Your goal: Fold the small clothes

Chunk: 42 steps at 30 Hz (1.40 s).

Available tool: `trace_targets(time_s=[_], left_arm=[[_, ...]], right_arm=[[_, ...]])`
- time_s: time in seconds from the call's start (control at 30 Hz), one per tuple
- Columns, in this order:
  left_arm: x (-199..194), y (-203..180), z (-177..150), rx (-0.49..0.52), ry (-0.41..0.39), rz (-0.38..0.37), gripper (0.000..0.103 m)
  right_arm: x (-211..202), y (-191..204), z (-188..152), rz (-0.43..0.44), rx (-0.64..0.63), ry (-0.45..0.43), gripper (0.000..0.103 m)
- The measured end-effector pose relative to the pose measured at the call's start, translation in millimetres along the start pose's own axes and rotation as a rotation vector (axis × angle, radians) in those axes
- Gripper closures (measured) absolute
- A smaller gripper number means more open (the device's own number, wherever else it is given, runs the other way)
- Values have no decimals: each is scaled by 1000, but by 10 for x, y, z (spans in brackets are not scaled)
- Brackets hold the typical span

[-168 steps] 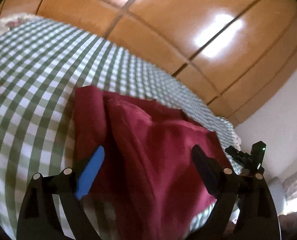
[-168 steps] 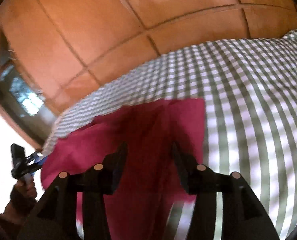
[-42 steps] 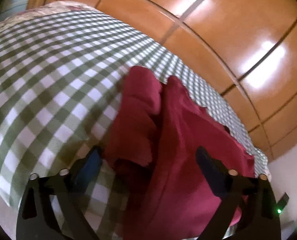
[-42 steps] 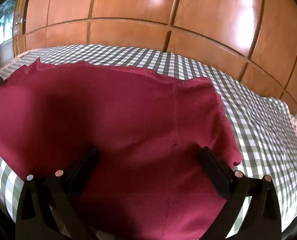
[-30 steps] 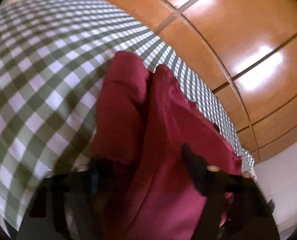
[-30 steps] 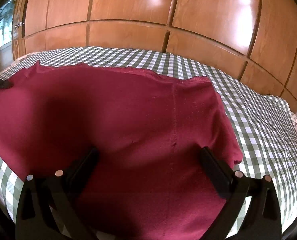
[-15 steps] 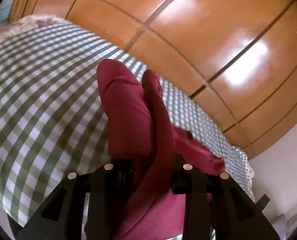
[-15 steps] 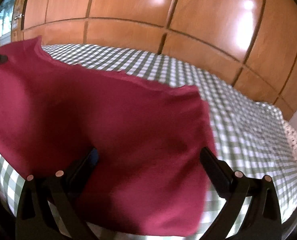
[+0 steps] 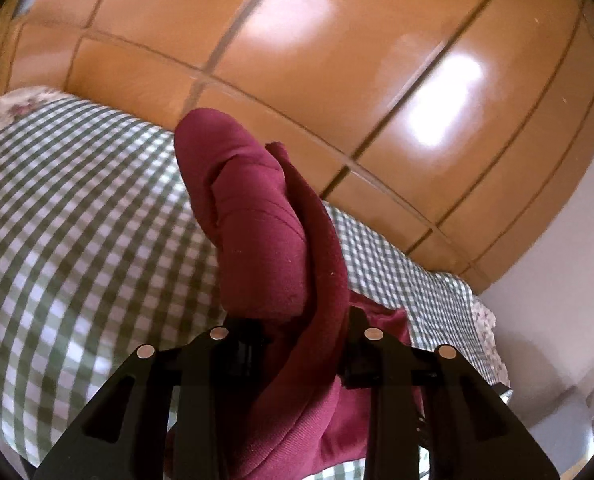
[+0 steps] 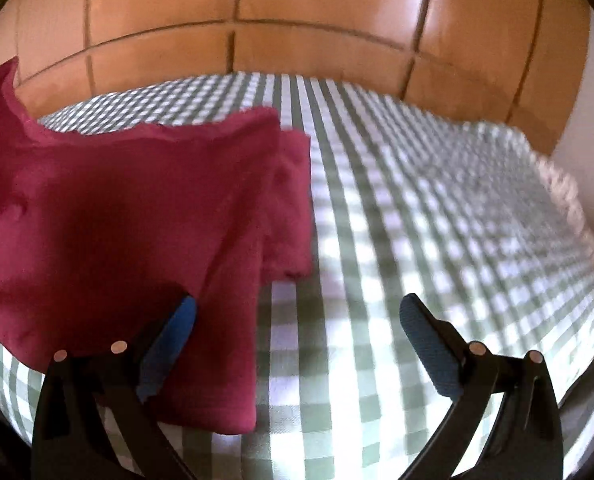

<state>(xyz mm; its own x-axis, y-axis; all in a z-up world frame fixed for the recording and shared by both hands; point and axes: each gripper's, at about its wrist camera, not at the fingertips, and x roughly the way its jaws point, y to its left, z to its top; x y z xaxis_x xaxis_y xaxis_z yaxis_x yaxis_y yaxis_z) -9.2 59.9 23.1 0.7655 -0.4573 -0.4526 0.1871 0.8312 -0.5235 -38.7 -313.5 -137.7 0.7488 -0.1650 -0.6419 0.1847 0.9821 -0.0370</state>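
A dark red garment (image 9: pixel 265 236) lies on the green-and-white checked bed cover (image 9: pixel 77 248). My left gripper (image 9: pixel 297 324) is shut on a bunched edge of it and holds that end lifted, so the cloth stands up between the jaws. In the right wrist view the red garment (image 10: pixel 109 220) covers the left half, its left end raised and its right end and a sleeve flat on the cover (image 10: pixel 417 240). My right gripper (image 10: pixel 297 320) is open and empty, its left blue pad (image 10: pixel 169 340) over the garment's near edge.
A glossy wooden wardrobe wall (image 9: pixel 337 60) runs along the far side of the bed. A floral pillow edge (image 9: pixel 13 104) shows at far left. A white wall (image 9: pixel 557 320) lies beyond the bed's right end.
My left gripper closed on the garment's edge and lifted it. My right gripper swung right, so the garment slid to the left of its view.
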Motion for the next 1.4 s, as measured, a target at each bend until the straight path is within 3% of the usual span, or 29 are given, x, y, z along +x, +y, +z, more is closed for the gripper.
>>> trace_targets(time_s=[0.27,0.6,0.93,1.23,1.27,1.33,1.4], left_arm=[[206,-543,30,134,14,-40,76],[710,-1185,-200,280,90,-63,76],[1428,-1624,-686,415,235,-64,76],[1771,-1880,-1166,545,338,-67,75],[1787,-1891,-1213,560,354,-70,72],[1766,-1899,-1241,554,372,-113,61],[1648,-1883,-1208,498,388,-235,57]], right_arm=[[45,-23,-69,33,33,-4,2],[82,-112,-109,91,106,-3,2],[84,-130,-105,104,107,-3,2],[97,-146,-116,116,108,-17,2],[98,-148,-118,117,108,-20,2],[100,-150,-123,120,108,-25,2],[102,-155,-128,124,109,-31,2]])
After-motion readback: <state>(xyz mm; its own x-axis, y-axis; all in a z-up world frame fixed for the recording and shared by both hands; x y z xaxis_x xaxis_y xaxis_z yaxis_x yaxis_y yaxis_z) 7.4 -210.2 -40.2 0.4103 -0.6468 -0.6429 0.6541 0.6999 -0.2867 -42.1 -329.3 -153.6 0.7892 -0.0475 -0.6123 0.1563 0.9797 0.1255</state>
